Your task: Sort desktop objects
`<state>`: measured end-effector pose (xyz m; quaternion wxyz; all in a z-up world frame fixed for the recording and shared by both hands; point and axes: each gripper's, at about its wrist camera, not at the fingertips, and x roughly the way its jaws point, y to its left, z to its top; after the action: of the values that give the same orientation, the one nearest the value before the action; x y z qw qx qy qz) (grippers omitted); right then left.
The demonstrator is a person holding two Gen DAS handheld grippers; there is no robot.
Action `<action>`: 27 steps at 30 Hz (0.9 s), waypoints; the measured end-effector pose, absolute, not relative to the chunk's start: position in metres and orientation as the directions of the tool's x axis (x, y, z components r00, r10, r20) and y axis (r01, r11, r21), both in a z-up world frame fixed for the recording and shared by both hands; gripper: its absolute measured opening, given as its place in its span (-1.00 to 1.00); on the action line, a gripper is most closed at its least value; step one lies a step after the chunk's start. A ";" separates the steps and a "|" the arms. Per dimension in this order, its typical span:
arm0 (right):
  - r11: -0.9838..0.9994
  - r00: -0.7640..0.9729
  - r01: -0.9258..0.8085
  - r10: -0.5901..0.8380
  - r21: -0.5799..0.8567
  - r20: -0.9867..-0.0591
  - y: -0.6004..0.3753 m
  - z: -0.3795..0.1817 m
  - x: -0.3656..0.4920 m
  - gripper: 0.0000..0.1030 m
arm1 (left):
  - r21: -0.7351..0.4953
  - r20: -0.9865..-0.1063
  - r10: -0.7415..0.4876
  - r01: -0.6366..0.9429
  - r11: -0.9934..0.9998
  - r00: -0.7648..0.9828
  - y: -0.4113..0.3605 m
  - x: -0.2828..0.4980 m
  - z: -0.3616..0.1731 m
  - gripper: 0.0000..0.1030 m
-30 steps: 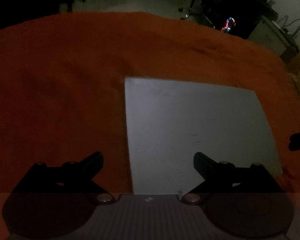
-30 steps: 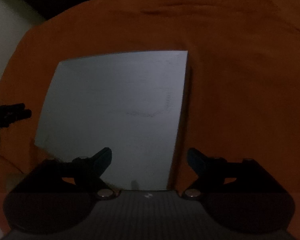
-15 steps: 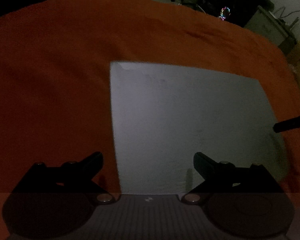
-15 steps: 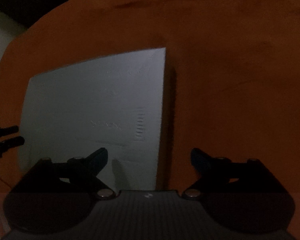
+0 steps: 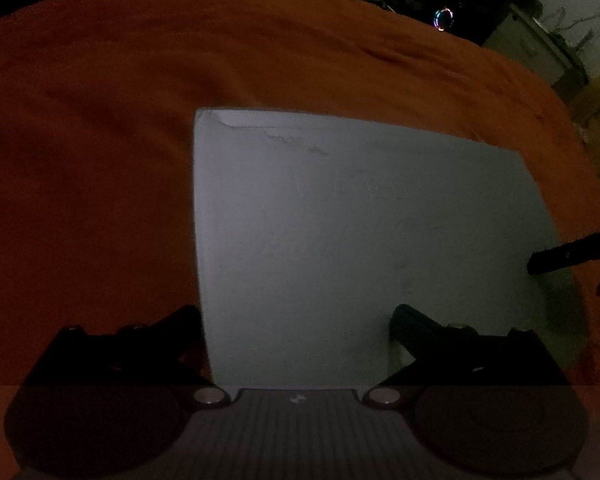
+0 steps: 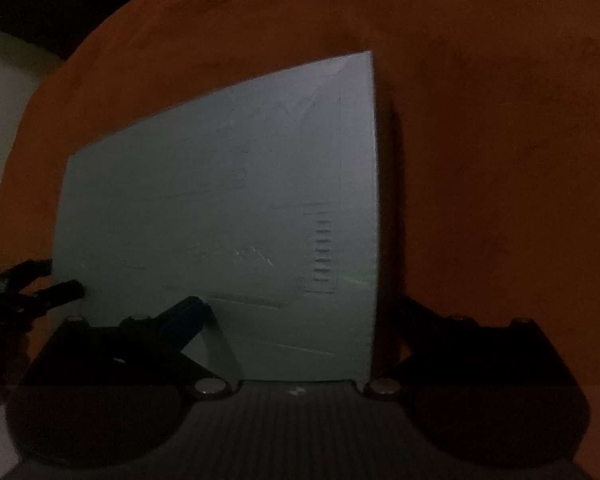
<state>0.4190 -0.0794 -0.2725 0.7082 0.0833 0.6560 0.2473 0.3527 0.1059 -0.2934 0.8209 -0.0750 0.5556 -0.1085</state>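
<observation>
A flat white rectangular board (image 5: 360, 232) lies on the orange cloth (image 5: 92, 168); it also shows in the right wrist view (image 6: 228, 216). My left gripper (image 5: 296, 316) is open, its fingers straddling the board's near left edge. My right gripper (image 6: 300, 308) is open, its fingers straddling the board's near right edge. The other gripper's black fingertip (image 5: 556, 258) shows over the board's right edge in the left view, and the left gripper's fingertips (image 6: 60, 290) show at the board's left edge in the right view. The light is dim.
The orange cloth (image 6: 500, 160) covers the whole table. Beyond its far edge are dark furniture and a glowing ring light (image 5: 443, 19). A pale floor or wall (image 6: 4, 80) lies past the cloth's left edge in the right view.
Both grippers have moved forward and closer to the board, so it fills more of each view. Each gripper's fingers now reach over the board's near edge. Both stay open.
</observation>
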 end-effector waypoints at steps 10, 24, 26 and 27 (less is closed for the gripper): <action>0.868 0.050 -0.192 0.475 0.458 -0.878 -0.073 -0.276 0.408 1.00 | -0.263 -0.899 -0.267 0.061 0.963 0.347 0.098 0.352 -0.293 0.99; 0.871 0.028 -0.152 0.477 0.468 -0.879 -0.082 -0.248 0.399 1.00 | -0.255 -0.890 -0.250 0.039 0.966 0.380 0.098 0.343 -0.261 0.98; 0.871 0.026 -0.149 0.476 0.468 -0.879 -0.084 -0.241 0.398 1.00 | -0.258 -0.887 -0.254 0.042 0.965 0.385 0.098 0.340 -0.255 0.99; 0.871 0.025 -0.149 0.477 0.468 -0.879 -0.085 -0.239 0.397 1.00 | -0.260 -0.885 -0.256 0.043 0.965 0.388 0.098 0.338 -0.252 0.99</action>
<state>0.3966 -0.0853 -0.2392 0.7052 0.1237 0.6619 0.2219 0.3379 0.0983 -0.2524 0.8275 -0.0973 0.5456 -0.0903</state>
